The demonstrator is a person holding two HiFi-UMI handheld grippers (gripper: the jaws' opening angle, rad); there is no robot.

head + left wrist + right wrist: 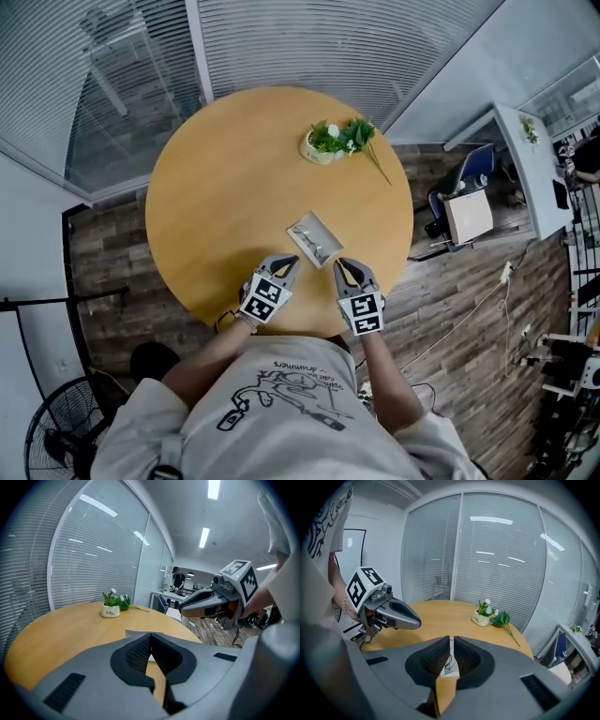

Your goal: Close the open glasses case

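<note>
The left tool [286, 263] hangs over the desk [225, 178] at the 6 o'clock edge, close to the person. Its two jaws are pressed together at the tips and it holds nothing. It points toward 1 o'clock, at the glasses case [315, 239], and I think it waits there so it can steady one side.

The glasses case lies flat on the desk, a bit past the tools, toward 5 o'clock from the middle of the desk. It is open, and something thin and dark lies inside it, maybe the glasses. No tool touches it. It sits between the two tool tips, so both can get to it.

Far off at 1 o'clock stands a little flower pot [322, 148] with green leaves, well out of the way.

The right tool [343, 269] hangs at 6 o'clock too, just beside the left one. Its jaws are nearly together, with only a thin slit, and nothing is in them. It points at 11 o'clock, toward the case. The closing has not started yet.
</note>
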